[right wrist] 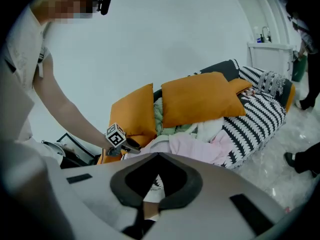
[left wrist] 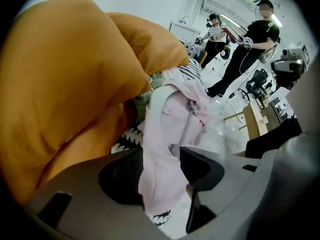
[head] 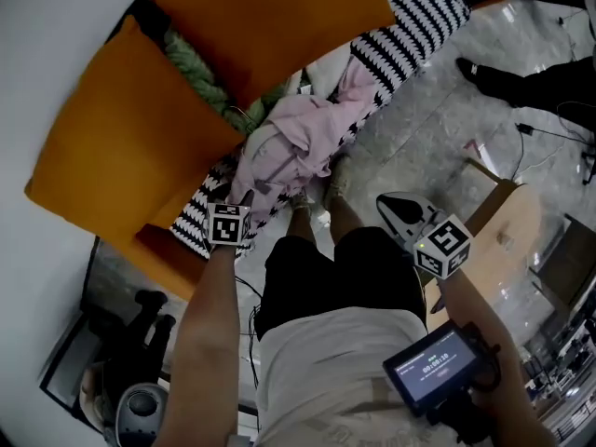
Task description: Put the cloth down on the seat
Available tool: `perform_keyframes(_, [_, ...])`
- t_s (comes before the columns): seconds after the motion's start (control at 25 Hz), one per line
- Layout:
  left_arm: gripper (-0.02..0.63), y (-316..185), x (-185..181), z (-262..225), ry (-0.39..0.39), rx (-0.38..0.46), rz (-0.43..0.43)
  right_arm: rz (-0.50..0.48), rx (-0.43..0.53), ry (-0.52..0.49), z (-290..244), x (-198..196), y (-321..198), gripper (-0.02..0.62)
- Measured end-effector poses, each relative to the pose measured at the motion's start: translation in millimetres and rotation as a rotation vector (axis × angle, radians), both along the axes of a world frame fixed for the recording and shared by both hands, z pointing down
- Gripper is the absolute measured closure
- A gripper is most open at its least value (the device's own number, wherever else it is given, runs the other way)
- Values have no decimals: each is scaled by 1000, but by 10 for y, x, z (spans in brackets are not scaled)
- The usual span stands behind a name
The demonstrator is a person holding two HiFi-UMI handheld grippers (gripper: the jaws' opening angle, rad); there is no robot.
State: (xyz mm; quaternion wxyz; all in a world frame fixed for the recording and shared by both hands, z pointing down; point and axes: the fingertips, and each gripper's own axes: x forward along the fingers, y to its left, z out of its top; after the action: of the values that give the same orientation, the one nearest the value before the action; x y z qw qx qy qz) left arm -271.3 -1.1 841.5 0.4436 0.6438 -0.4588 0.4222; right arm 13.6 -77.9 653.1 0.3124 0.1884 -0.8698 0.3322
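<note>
A pink cloth [head: 298, 142] lies crumpled on the sofa seat, which has a black-and-white zigzag cover [head: 419, 26]. My left gripper [head: 247, 196] hangs just above the cloth's near edge. In the left gripper view its jaws [left wrist: 160, 171] stand wide open, the pink cloth [left wrist: 175, 114] shows below and between them, and the pads do not press on it. My right gripper [head: 384, 201] hovers off the seat's front edge, over the floor. Its tips [right wrist: 159, 156] meet with nothing between them. The right gripper view shows the cloth [right wrist: 195, 146] on the seat [right wrist: 255, 119].
Two orange cushions [head: 121, 147] [head: 270, 17] lean at the sofa's back, with a green cloth [head: 200, 73] between them. A cardboard-coloured low table [head: 507, 240] stands at my right. Two people [left wrist: 250, 44] stand on the pale floor beyond the sofa. A white cabinet [right wrist: 270, 59] is at the sofa's far end.
</note>
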Motion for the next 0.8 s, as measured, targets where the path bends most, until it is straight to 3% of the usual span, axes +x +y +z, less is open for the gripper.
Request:
perform_keyframes(0.32, [427,-215,425,-708,104,151,47,-9,88,-19,-356,-206,-324,580])
perform_keyframes(0.52, [456,-426,450,-1176,133,265,63,-28,148,-41,-610,-367,-477,580])
perform_keyframes(0.8, [500,-404,384,-1863,152,390,6,-44,213,-106,-1015,-552,-506,580])
